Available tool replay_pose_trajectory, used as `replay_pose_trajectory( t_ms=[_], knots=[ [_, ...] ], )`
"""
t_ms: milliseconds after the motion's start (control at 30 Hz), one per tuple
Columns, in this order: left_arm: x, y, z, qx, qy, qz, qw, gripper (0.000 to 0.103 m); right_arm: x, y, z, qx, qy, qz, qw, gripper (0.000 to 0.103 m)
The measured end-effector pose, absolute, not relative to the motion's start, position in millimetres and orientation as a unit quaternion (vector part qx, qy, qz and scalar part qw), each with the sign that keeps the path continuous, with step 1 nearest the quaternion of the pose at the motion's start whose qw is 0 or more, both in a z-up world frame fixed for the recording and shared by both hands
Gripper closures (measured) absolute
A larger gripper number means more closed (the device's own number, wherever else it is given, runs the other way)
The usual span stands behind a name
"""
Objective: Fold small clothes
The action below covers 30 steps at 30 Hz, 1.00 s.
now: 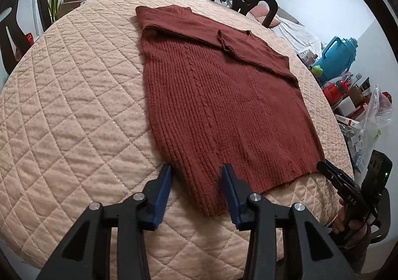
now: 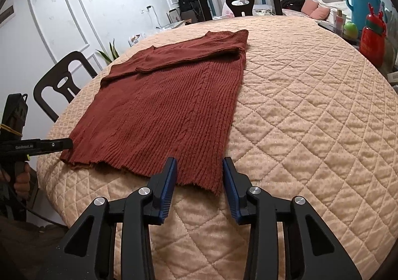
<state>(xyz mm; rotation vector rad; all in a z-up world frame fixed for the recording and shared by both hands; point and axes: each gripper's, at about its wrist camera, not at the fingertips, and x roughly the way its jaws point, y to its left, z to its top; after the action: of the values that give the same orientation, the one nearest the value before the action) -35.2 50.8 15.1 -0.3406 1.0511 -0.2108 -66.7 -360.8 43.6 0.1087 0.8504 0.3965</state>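
Sweater (image 1: pixel 219 105) flat on tabletop (image 1: pixel 74 105), sleeves folded in. Left claw (image 1: pixel 196 168) and right claw (image 2: pixel 199 163) both apart at hem corners. Next: pinch hem, fold up.

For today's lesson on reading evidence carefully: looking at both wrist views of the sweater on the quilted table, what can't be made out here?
- Sweater sleeves: folded across the top in both views, so their ends and any underside layers are hidden.
- Left gripper and right gripper: open at the hem corners; contact with the cloth is unclear.
- Items beside the blue jug: too small and distorted at the fisheye edge.
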Motion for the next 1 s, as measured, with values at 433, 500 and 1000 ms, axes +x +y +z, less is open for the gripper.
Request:
replay_pose_trajectory(
  t_ms=[433,500,1000],
  knots=[
    [-31.2,54.5,13.1,-0.175,0.513,-0.107,0.833,0.089,-65.1,-369.5,43.5,0.066,0.417,0.191,0.886,0.089],
    [-32.7,54.5,14.3,-0.177,0.508,-0.11,0.835,0.09,-66.0,-370.2,44.2,0.069,0.415,0.192,0.887,0.091],
    [-44.7,66.4,15.5,-0.208,0.487,-0.109,0.841,0.089,-67.3,-384.7,49.4,0.11,0.4,0.196,0.888,0.094]
  ],
)
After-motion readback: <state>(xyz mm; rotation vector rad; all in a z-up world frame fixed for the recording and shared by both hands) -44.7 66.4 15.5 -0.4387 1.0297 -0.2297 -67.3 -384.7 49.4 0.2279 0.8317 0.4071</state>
